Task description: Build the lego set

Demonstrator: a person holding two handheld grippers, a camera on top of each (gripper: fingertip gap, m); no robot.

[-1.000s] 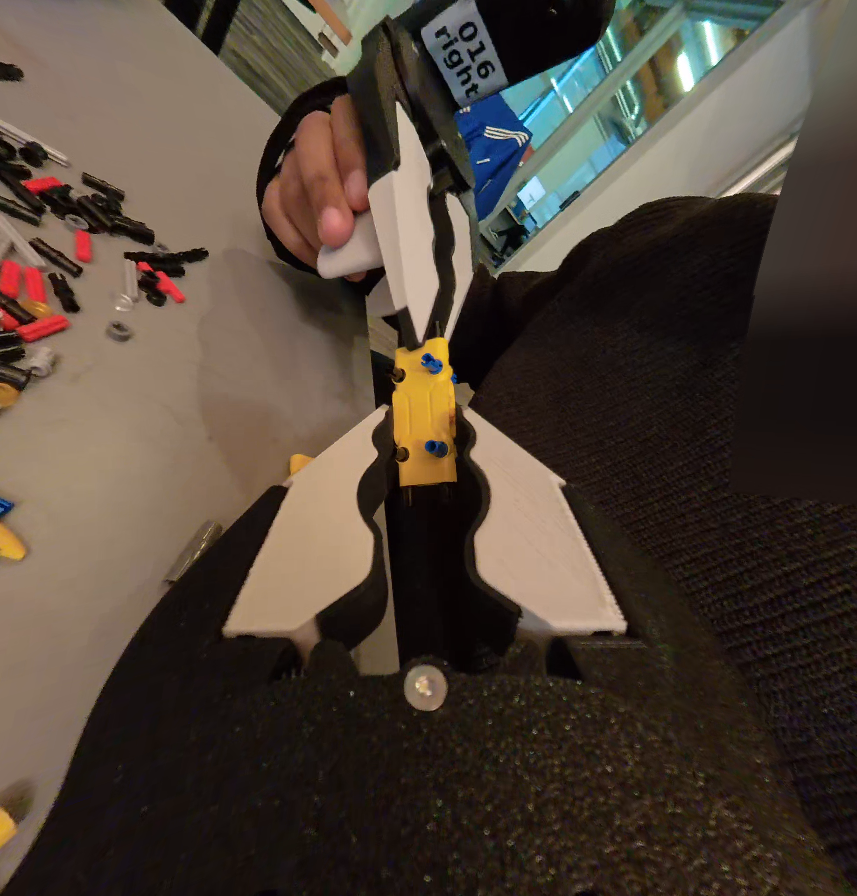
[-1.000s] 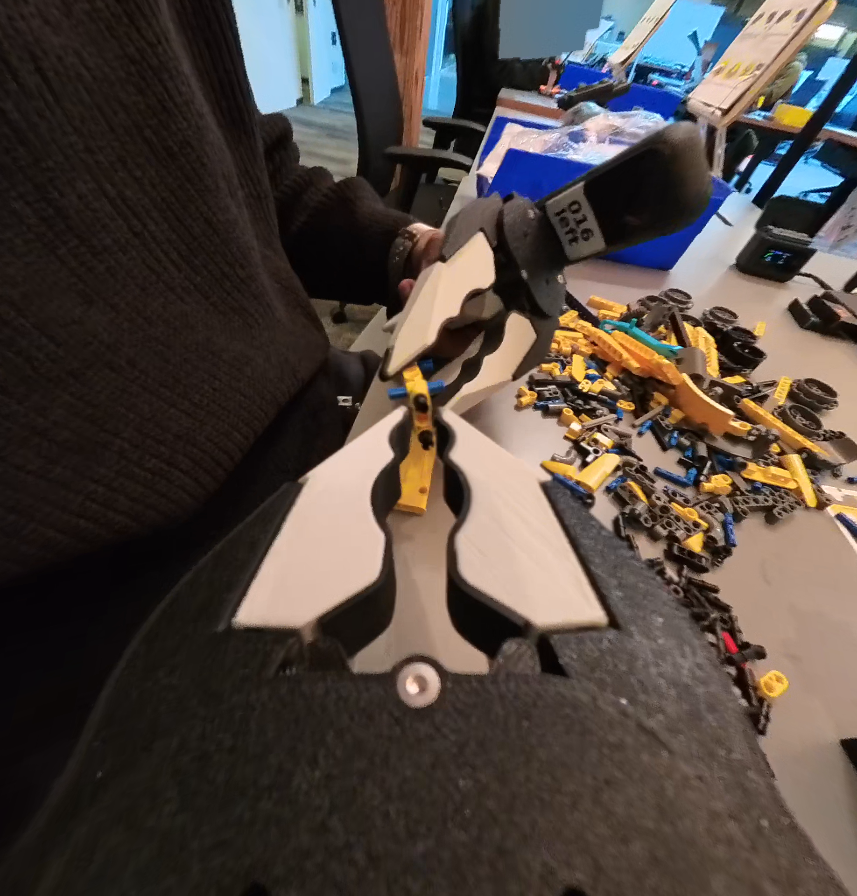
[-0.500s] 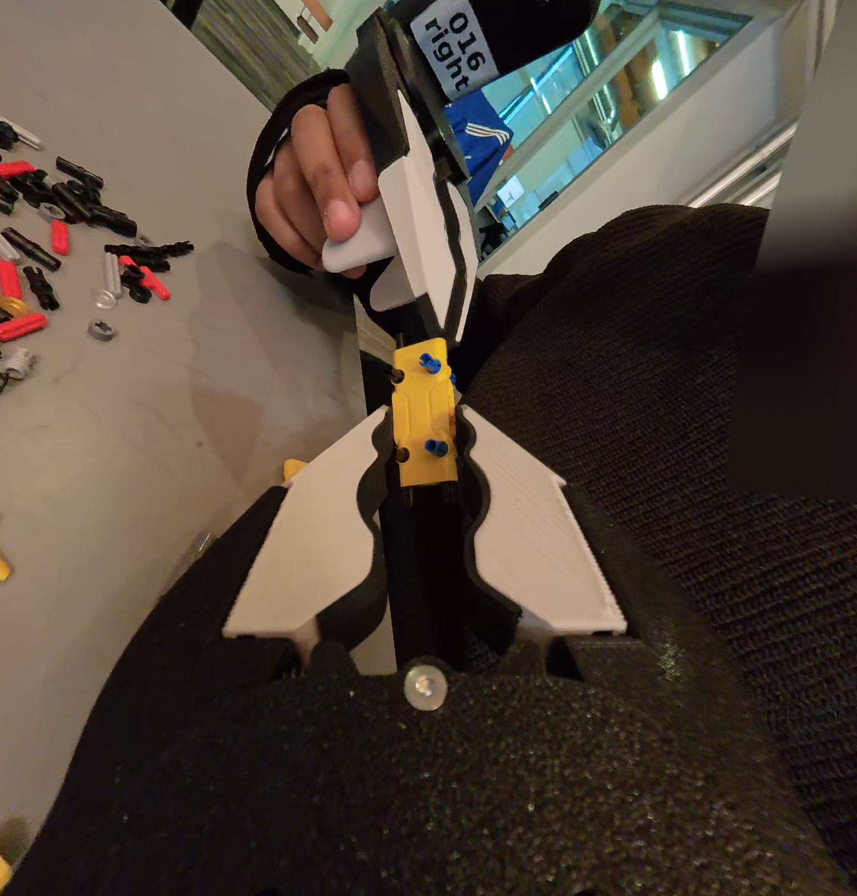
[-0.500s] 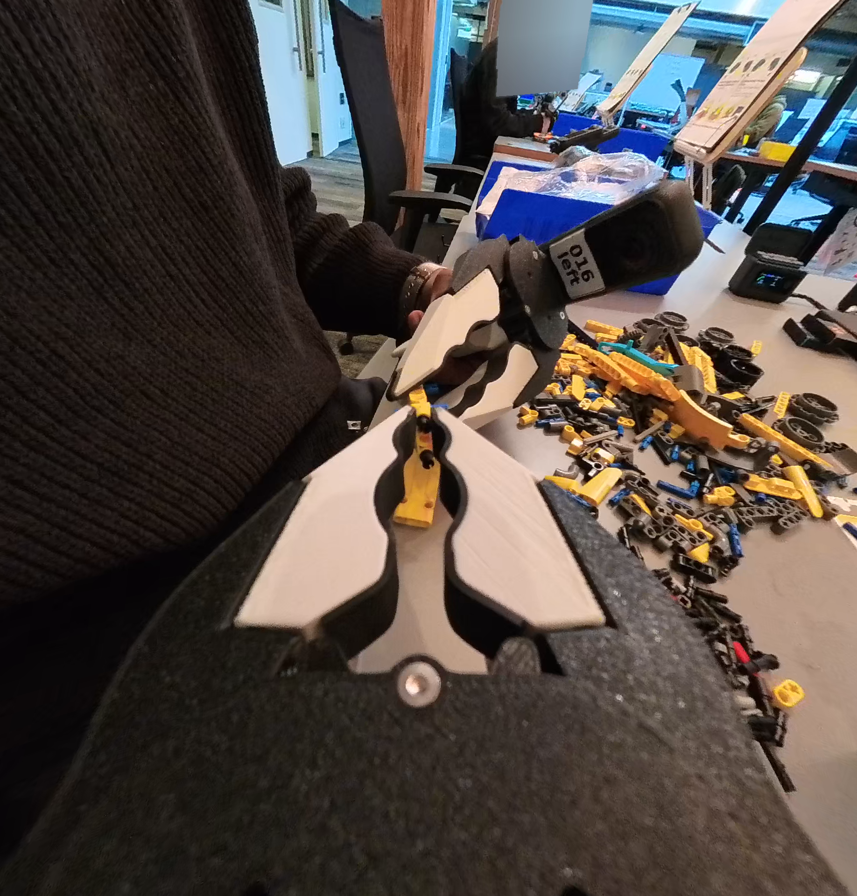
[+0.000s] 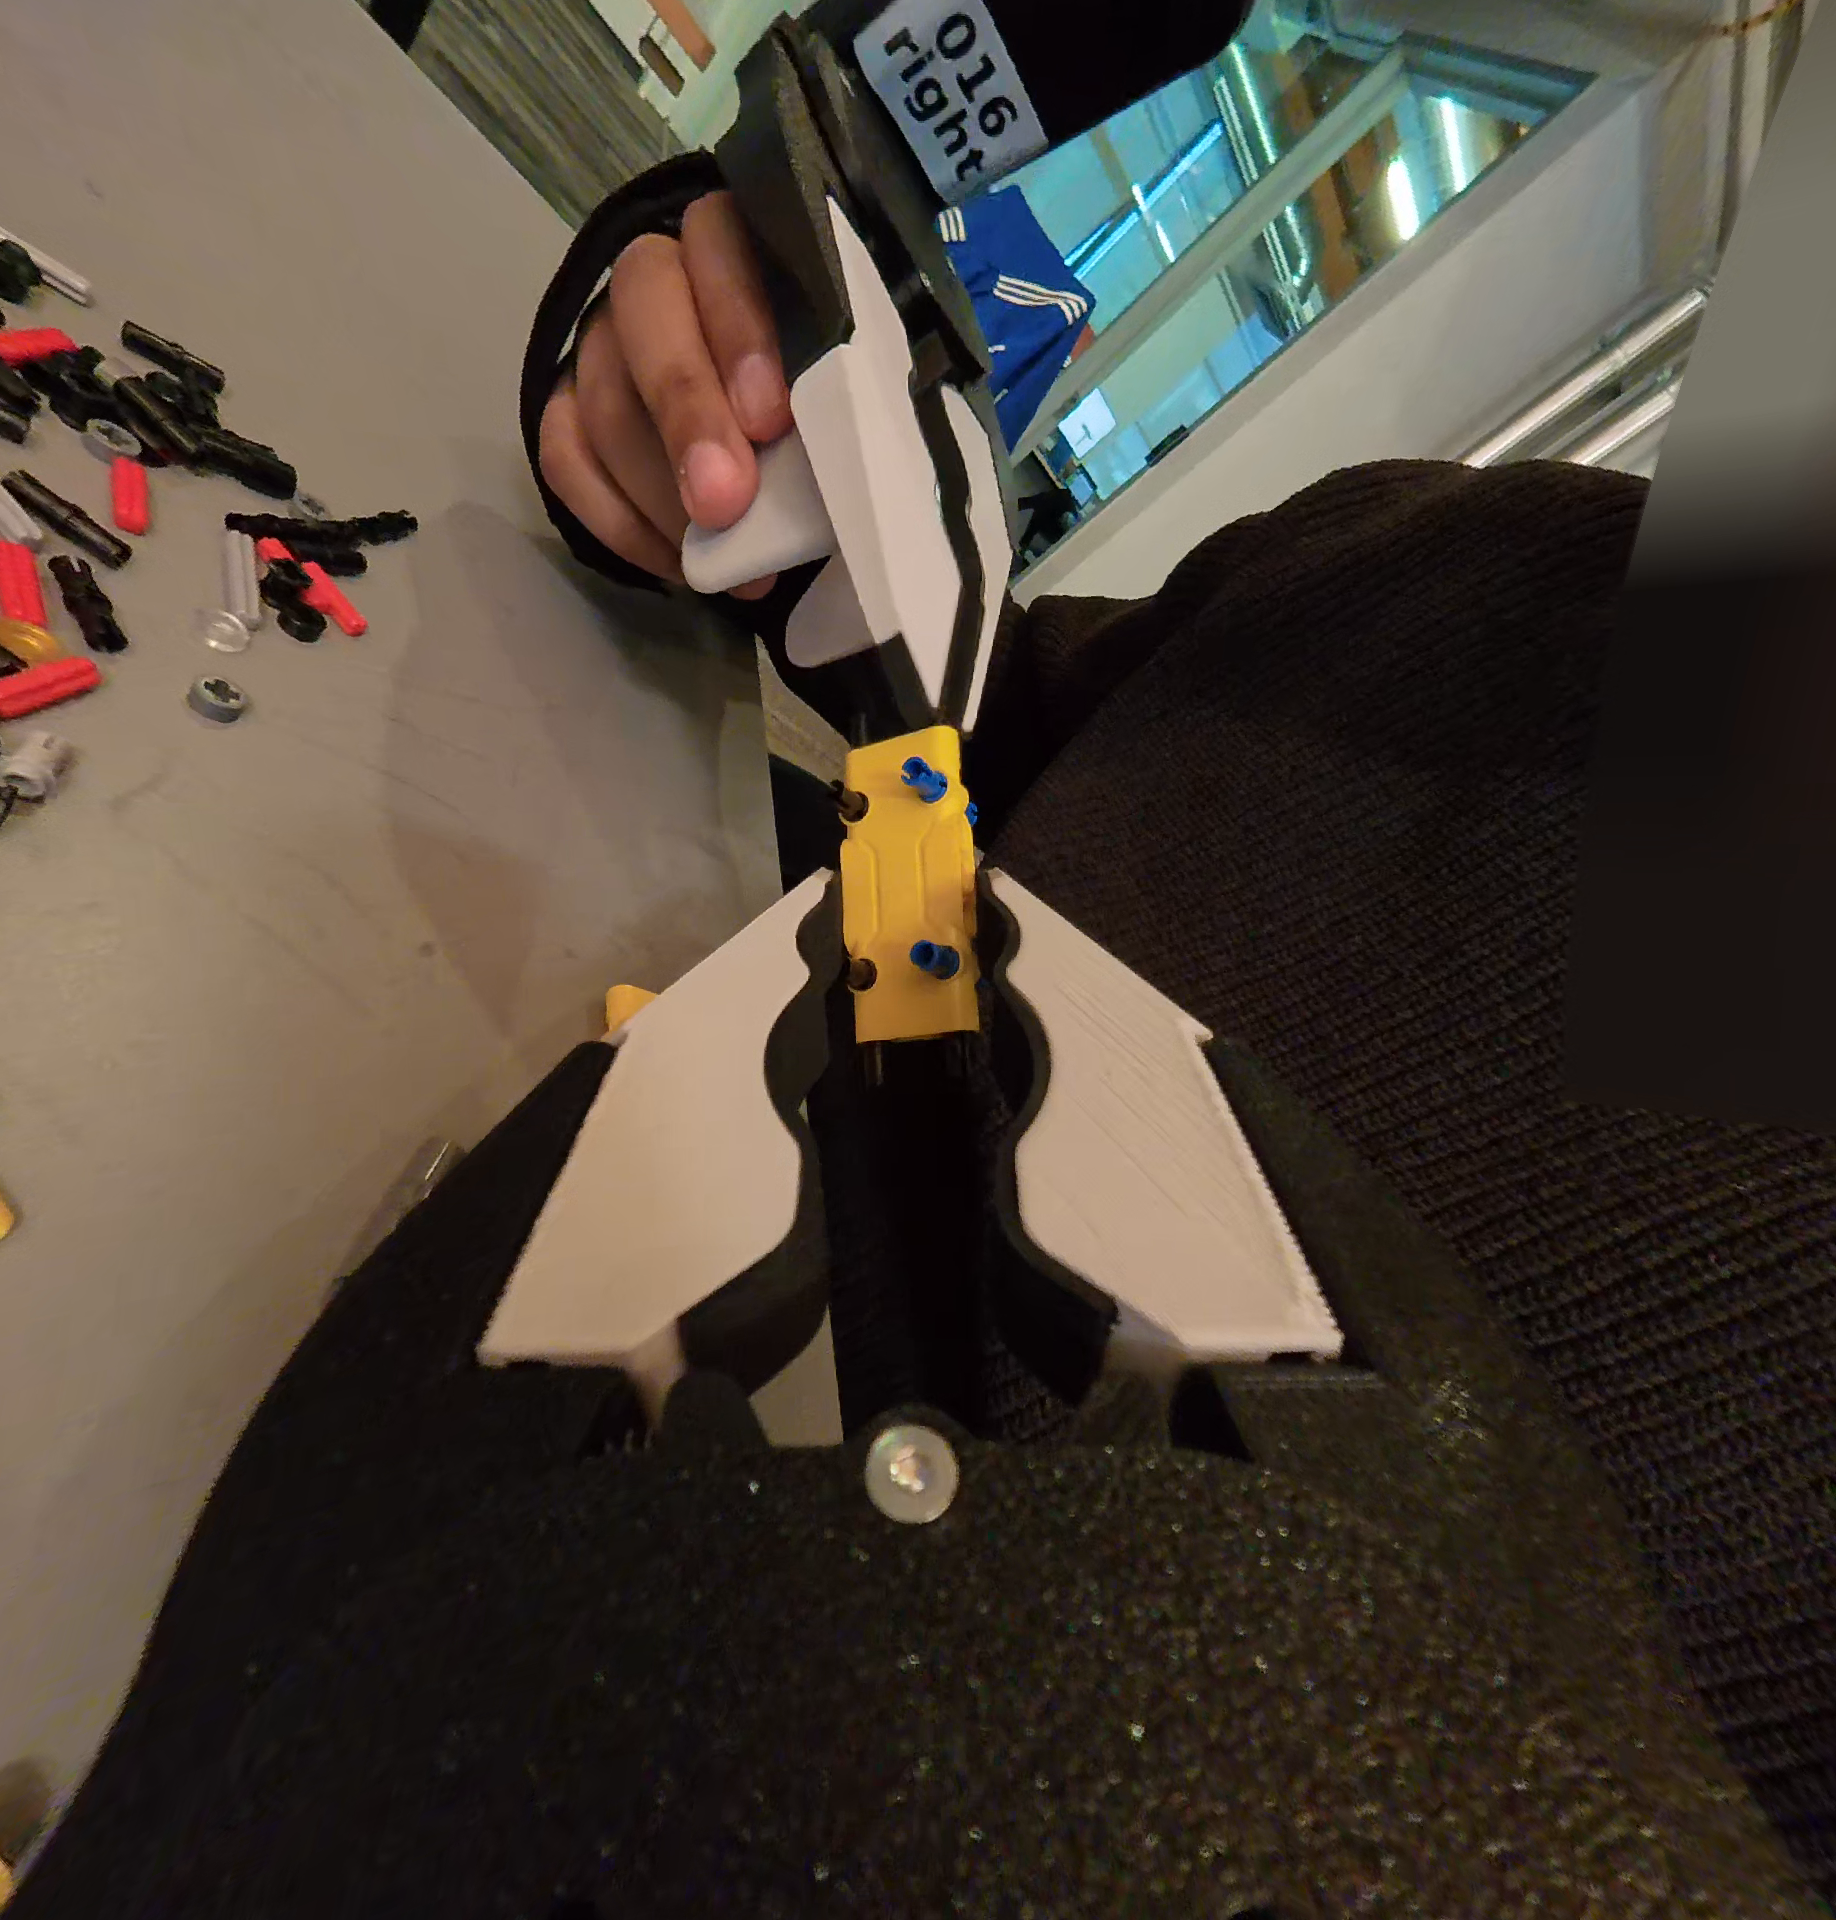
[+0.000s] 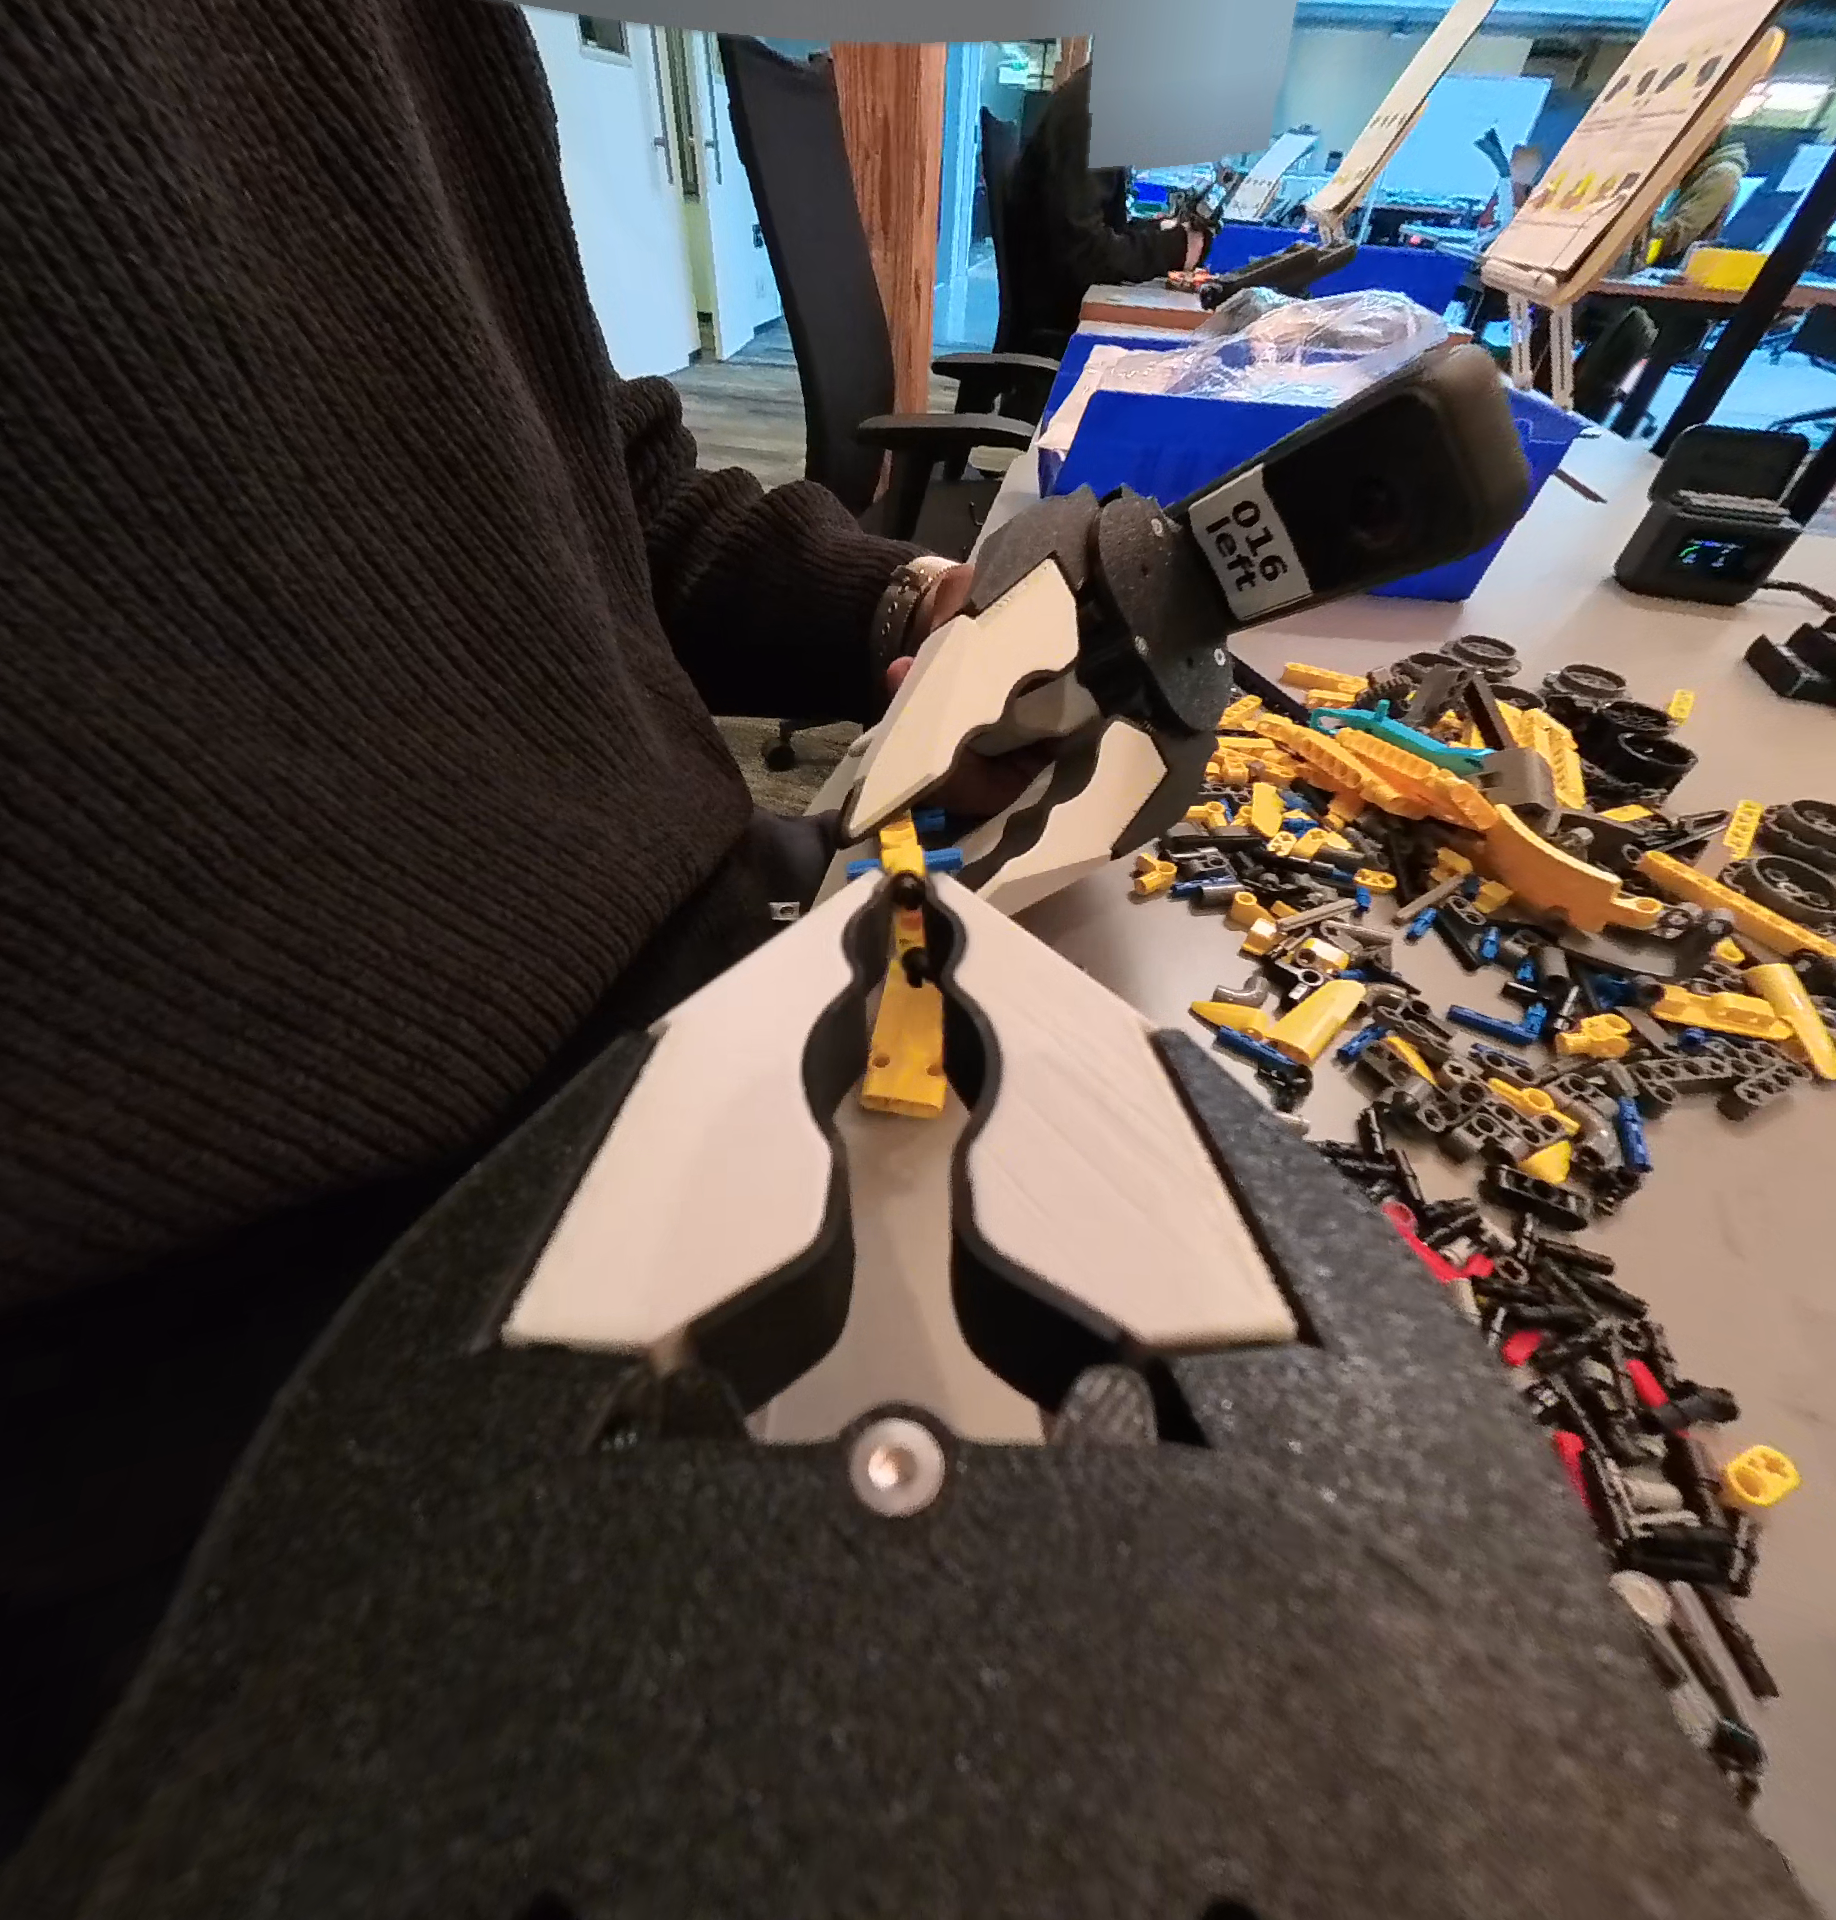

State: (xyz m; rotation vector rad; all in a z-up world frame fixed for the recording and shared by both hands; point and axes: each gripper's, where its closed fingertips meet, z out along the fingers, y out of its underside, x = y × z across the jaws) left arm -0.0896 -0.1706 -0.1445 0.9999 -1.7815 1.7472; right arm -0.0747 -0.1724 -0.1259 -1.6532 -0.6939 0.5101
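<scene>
In the left wrist view my left gripper point(image 5: 906, 883) is shut on a yellow piece point(image 5: 909, 904) with blue and black pins, held above the table edge. The right gripper point(image 5: 945, 717), with a hand point(image 5: 665, 416) on it, comes down from above and its tips touch the piece's top end. In the right wrist view my right gripper point(image 6: 898, 883) is shut on a thin yellow beam point(image 6: 903, 1039) with black pins. The left gripper point(image 6: 883, 831) meets it tip to tip at a yellow end with blue pins point(image 6: 898, 847). I cannot tell whether both hold one piece.
Red and black pins point(image 5: 62, 582) lie scattered on the grey table point(image 5: 270, 935). A big pile of yellow, black and blue parts point(image 6: 1465, 883) with tyres point(image 6: 1807, 842) lies to the right. A blue bin point(image 6: 1153, 436) and a black device point(image 6: 1703, 530) stand behind. A dark sweater point(image 6: 270, 623) is close on the left. The tips of both grippers are at nearly the same place.
Both grippers stay tip to tip on the yellow part. The right view has tilted up a little and the left gripper now sits slightly higher and more turned in it.
</scene>
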